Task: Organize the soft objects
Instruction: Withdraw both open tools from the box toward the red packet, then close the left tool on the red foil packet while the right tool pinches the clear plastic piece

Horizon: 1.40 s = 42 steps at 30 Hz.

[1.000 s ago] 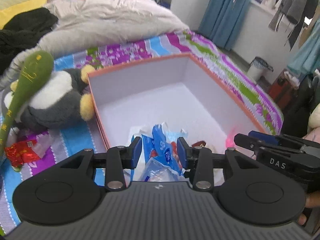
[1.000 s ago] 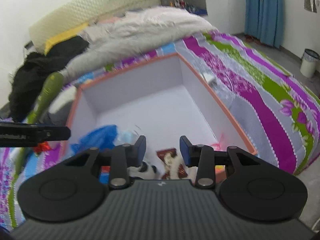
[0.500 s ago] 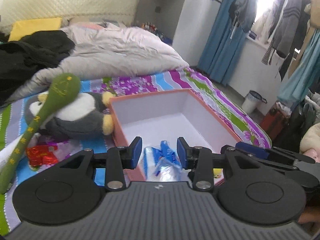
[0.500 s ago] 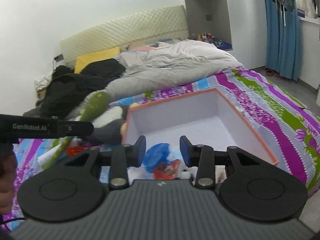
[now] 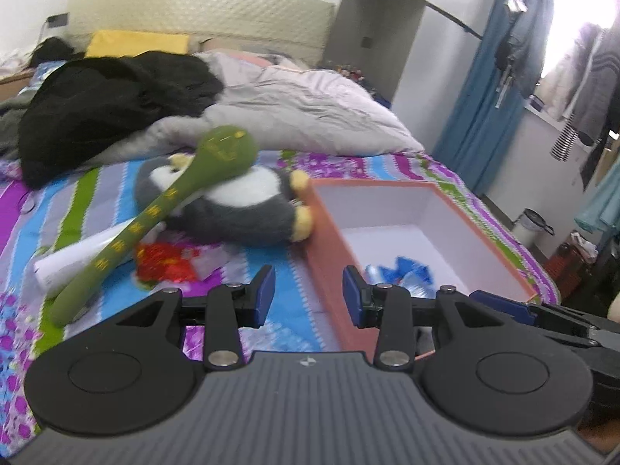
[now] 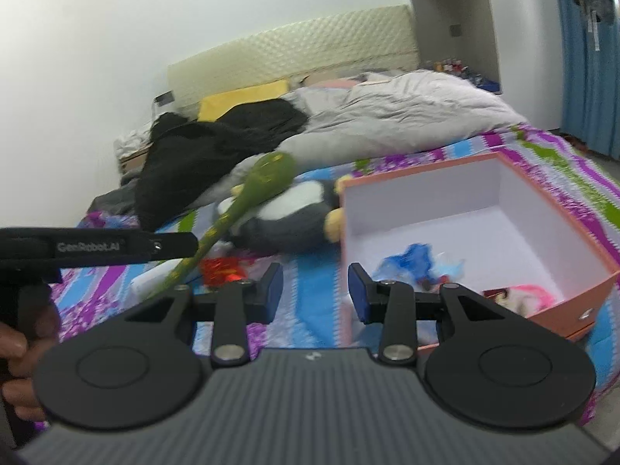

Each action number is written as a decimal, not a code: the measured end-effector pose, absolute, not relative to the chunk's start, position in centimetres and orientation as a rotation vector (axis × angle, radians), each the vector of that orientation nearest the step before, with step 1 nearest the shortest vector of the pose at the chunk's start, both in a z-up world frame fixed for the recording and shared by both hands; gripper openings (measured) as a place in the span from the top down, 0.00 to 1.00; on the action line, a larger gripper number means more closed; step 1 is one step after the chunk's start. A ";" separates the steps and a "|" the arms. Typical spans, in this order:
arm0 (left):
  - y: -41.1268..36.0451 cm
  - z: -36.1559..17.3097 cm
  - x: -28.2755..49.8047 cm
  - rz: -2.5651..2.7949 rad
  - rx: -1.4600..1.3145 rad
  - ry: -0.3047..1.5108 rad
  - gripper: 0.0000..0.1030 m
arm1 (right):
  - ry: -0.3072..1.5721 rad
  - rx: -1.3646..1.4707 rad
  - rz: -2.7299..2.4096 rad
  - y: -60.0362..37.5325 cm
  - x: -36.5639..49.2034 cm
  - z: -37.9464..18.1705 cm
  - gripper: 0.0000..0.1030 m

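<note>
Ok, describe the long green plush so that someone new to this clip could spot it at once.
Start at the orange box on the striped bedspread. Beside its left wall lies a grey-and-white penguin plush. Leaning across the penguin is the long green plush: spoon-shaped with a round head, yellow markings along its handle, the only green toy there.

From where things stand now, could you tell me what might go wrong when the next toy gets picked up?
The green plush stick lies across the penguin plush, so lifting either may drag the other. The penguin also presses against the orange box, and pulling it might shift that wall. Both the left gripper and right gripper are open and empty, with blurred views making aim uncertain.
</note>
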State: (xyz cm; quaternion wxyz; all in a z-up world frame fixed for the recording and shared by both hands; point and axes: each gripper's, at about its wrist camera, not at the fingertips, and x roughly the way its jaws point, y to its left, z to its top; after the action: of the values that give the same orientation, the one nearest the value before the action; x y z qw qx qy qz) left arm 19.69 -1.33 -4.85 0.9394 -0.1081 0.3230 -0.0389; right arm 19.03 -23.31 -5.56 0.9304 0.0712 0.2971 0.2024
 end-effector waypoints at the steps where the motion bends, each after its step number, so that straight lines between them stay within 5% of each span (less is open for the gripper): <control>1: -0.8 -5.2 19.4 -0.070 -0.225 0.663 0.57 | 0.608 0.140 0.427 -22.7 18.9 -5.7 0.61; 22: 5.3 -14.7 18.3 0.027 -0.321 0.739 0.57 | 0.709 0.050 0.557 -14.7 19.1 -12.6 0.61; 42: 11.5 -22.9 28.4 0.188 -0.315 0.748 0.57 | 0.744 -0.037 0.642 -9.6 28.1 -19.6 0.61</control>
State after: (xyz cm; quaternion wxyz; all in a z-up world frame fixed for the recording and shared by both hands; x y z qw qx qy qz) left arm 28.36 11.47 -22.92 0.9145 -0.1530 0.3632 0.0912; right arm 28.08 -9.65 -19.59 0.8815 -0.0179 0.3574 0.3081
